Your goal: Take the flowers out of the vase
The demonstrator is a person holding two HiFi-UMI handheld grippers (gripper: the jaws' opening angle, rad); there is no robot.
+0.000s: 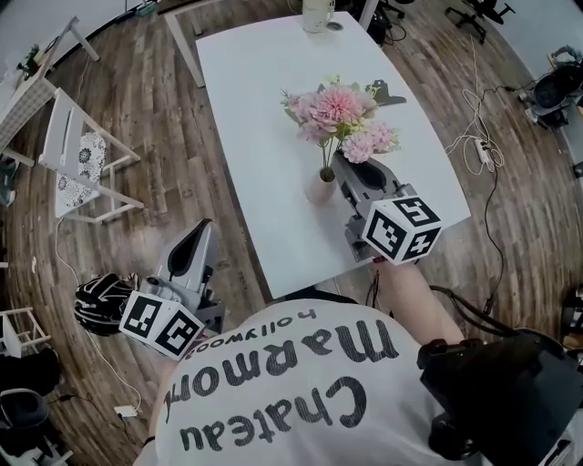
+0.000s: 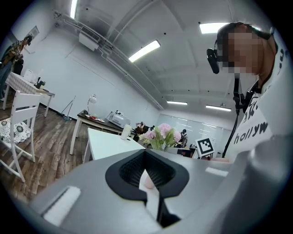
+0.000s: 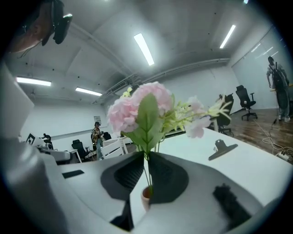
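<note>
A small pale vase (image 1: 321, 187) stands on the white table (image 1: 255, 91) with pink flowers (image 1: 335, 109) in it. My right gripper (image 1: 339, 166) reaches in from the near side, just above the vase's mouth. In the right gripper view its jaws (image 3: 146, 156) are shut on the thin green stems (image 3: 147, 176), with the vase rim (image 3: 145, 194) below and the blooms (image 3: 137, 109) above. My left gripper (image 1: 202, 229) hangs over the floor, left of the table's near corner, shut and holding nothing. The left gripper view (image 2: 145, 153) shows the flowers (image 2: 161, 135) farther off.
A black binder clip (image 1: 387, 91) lies on the table beyond the flowers. A white cup (image 1: 317, 14) stands at the far end. A white chair (image 1: 77, 164) and a black-and-white helmet (image 1: 100, 300) are on the floor to the left; cables and a power strip (image 1: 481, 150) lie on the right.
</note>
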